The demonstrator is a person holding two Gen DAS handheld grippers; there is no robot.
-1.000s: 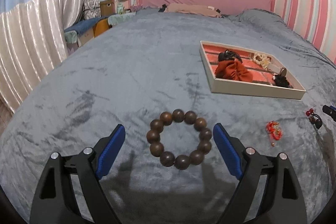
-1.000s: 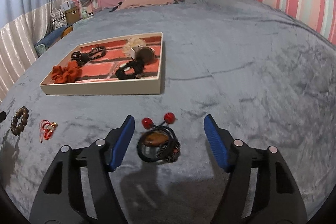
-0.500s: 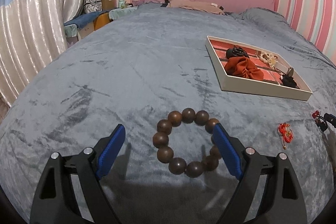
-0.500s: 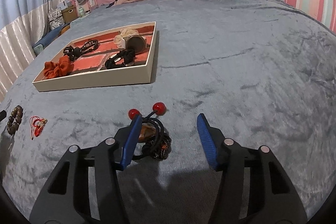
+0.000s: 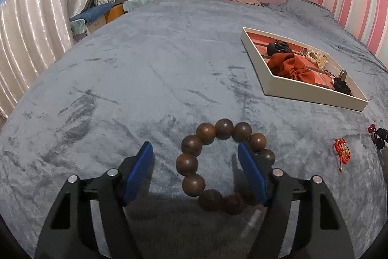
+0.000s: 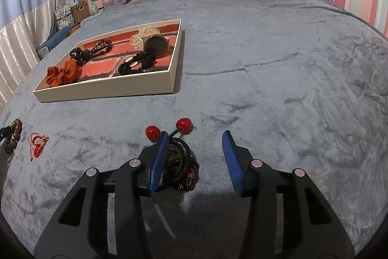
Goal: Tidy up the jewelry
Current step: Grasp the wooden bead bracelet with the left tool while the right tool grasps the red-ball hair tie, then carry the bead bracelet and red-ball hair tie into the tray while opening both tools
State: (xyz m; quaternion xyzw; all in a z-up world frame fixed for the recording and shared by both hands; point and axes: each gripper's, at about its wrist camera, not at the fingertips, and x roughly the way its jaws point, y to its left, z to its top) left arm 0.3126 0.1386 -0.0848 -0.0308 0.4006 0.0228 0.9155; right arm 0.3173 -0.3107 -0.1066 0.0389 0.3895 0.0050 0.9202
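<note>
Change: both grippers have dropped lower and shifted since a second ago; the bracelet then lay wholly between the left fingers, the hair ties wholly between the right ones.
Left gripper (image 5: 195,170): fingers spread apart, holding nothing; its right blue pad stands inside the ring of the dark brown wooden bead bracelet (image 5: 219,165), so the ring's left half lies between the fingers and its right beads show beyond the pad.
Right gripper (image 6: 195,159): fingers spread apart, holding nothing; its left blue pad covers the left part of the bundle of black elastic hair ties with two red balls (image 6: 180,162); the rest of the bundle lies between the fingers, close to the left one, and the red balls lie just past that fingertip.
Bed: a grey plush blanket (image 6: 278,64) carries everything.
Tray: a shallow cream rectangular tray with red lining (image 6: 109,90) lies far left of the right gripper and far right of the left one.
Tray contents: a rust-orange fabric scrunchie (image 6: 63,74), black hair ties (image 6: 137,63) and a cream scrunchie (image 6: 141,39).
Loose piece: a small red cord charm (image 5: 342,154) lies on the blanket between bracelet and hair ties, apart from both.
</note>
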